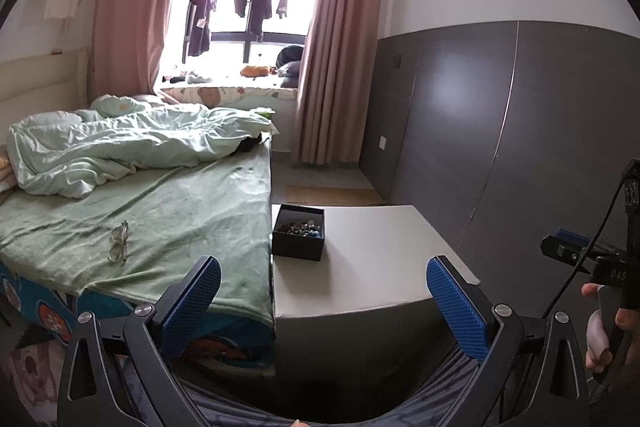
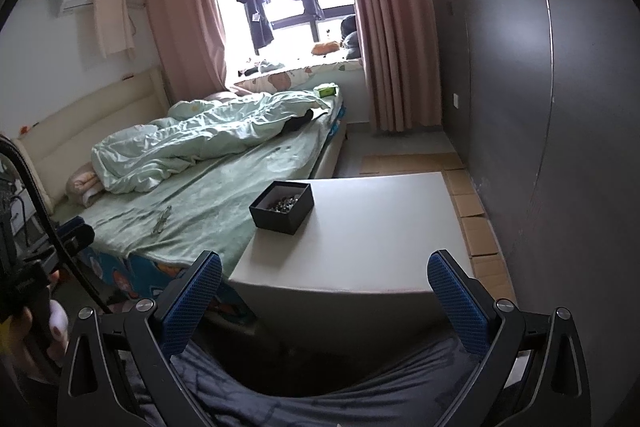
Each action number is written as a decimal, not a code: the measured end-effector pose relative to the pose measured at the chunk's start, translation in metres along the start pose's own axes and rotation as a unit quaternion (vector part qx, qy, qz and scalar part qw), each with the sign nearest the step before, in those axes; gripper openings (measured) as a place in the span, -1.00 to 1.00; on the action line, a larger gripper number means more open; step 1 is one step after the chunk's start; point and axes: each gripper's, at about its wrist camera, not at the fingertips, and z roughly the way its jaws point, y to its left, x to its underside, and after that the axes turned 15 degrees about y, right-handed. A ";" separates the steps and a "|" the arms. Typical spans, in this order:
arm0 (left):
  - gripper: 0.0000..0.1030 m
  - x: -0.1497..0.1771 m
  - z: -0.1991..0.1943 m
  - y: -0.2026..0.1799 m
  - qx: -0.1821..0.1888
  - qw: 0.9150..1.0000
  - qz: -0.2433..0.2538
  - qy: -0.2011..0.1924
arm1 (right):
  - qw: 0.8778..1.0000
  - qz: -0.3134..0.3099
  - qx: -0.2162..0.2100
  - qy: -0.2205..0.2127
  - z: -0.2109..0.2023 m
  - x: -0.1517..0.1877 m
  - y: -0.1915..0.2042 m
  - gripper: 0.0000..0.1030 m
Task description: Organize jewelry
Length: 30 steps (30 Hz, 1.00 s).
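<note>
Contents of the black box [image 1: 298,239] on the counter [image 1: 372,251]: small mixed pieces, too small to identify singly; its near wall hides the box floor. The right gripper [image 1: 576,251] is cut off by the left view's edge, its jaw state unreadable; the left gripper [image 2: 76,233] is likewise cropped in the right view. The eyeglasses [image 2: 162,219] on the bed [image 2: 208,203] are barely resolved there.

Matt black card box [image 1: 298,235], smooth white table [image 1: 372,259], rumpled green cloth bedsheet [image 1: 160,211].
</note>
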 end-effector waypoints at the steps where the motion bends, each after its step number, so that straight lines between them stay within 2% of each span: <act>1: 0.99 0.000 -0.001 0.000 0.005 1.000 0.001 -0.001 | 1.000 -0.001 -0.001 0.001 0.000 0.000 0.000 1.00; 30: 0.99 0.002 -0.003 -0.002 -0.001 1.000 0.005 -0.006 | 1.000 -0.006 0.001 0.011 0.008 0.002 0.009 1.00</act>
